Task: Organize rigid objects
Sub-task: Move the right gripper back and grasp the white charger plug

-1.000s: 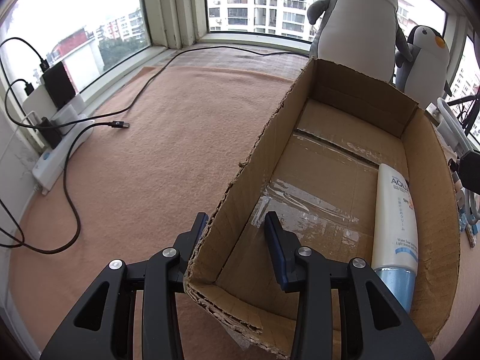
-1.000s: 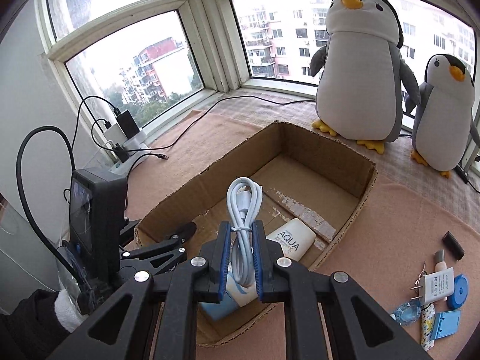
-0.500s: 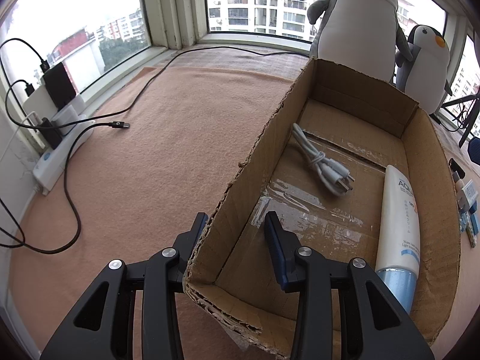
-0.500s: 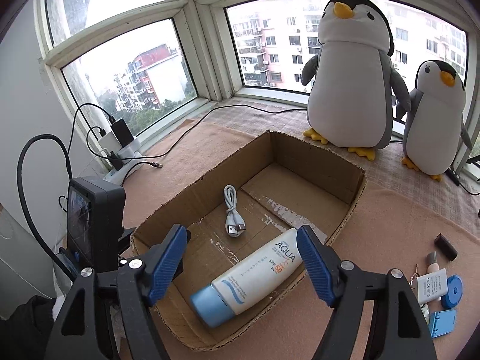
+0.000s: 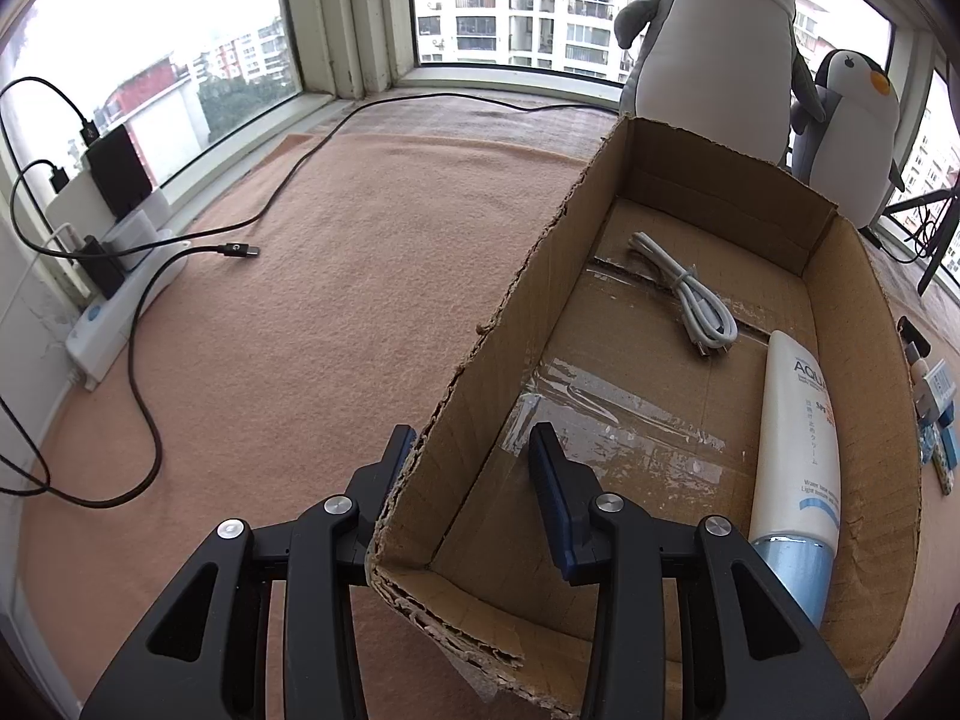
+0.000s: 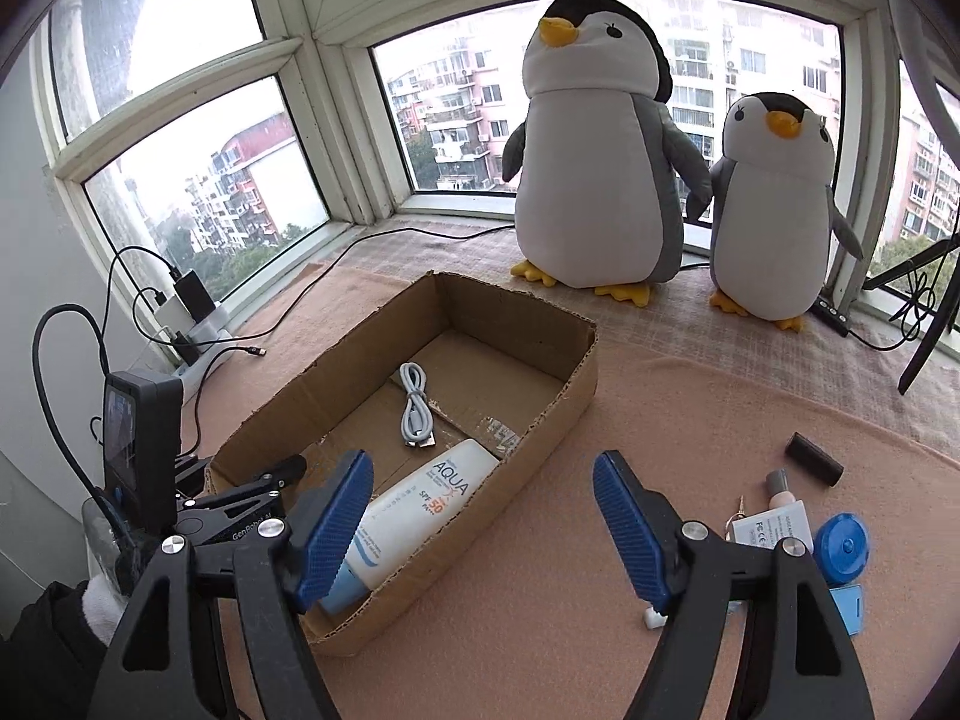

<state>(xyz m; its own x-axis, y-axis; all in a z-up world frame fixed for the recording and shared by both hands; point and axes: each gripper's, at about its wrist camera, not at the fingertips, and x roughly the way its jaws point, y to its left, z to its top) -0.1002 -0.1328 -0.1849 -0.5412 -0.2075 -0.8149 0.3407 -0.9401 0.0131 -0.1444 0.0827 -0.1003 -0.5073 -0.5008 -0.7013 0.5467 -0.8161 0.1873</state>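
Observation:
An open cardboard box (image 5: 510, 312) sits on the pink blanket. Inside it lie a bundled white USB cable (image 5: 690, 294) and a white sunscreen tube with a blue cap (image 5: 795, 432). My left gripper (image 5: 474, 438) is open astride the box's near left wall, one finger outside against it and one inside, apart from it. The right wrist view shows the same box (image 6: 558, 420), cable (image 6: 414, 408) and tube (image 6: 414, 510). My right gripper (image 6: 480, 462) hangs wide open and empty above the box's right side.
Small items lie right of the box: a black cylinder (image 6: 813, 459), a small bottle (image 6: 780, 486), a white adapter (image 6: 774, 531), a blue round case (image 6: 843, 546). Two plush penguins (image 6: 600, 180) stand by the window. A power strip (image 5: 120, 312) and black cables (image 5: 240, 249) lie left.
My right gripper opened and let go of the white cable, which now lies in the box. It then drew back toward the right. The left gripper stayed put.

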